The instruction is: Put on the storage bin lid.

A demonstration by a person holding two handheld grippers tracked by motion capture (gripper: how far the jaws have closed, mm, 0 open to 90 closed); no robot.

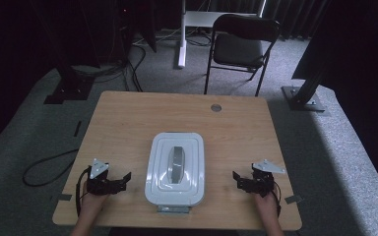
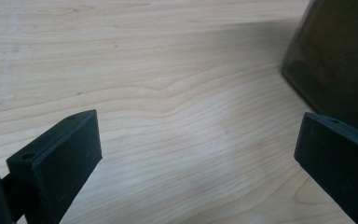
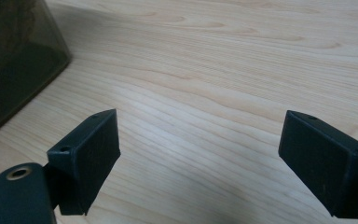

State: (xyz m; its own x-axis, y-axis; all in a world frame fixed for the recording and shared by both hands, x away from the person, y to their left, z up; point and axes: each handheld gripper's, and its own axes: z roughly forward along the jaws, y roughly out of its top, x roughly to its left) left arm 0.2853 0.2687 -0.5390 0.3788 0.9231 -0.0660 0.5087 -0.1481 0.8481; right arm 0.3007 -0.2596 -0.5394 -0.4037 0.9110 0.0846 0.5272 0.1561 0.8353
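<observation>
White lidded box [image 1: 176,168] sits at the desk's [image 1: 128,118] centre, toward six o'clock. Left tongs [image 1: 120,182] at its nine o'clock and right tongs [image 1: 240,181] at three both gape wide, holding nothing.

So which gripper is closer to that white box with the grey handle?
Left, slightly. The left gripper sits just off the left side of the white box; the right gripper sits off its right side with a wider gap. Both are open, touching nothing.
</observation>
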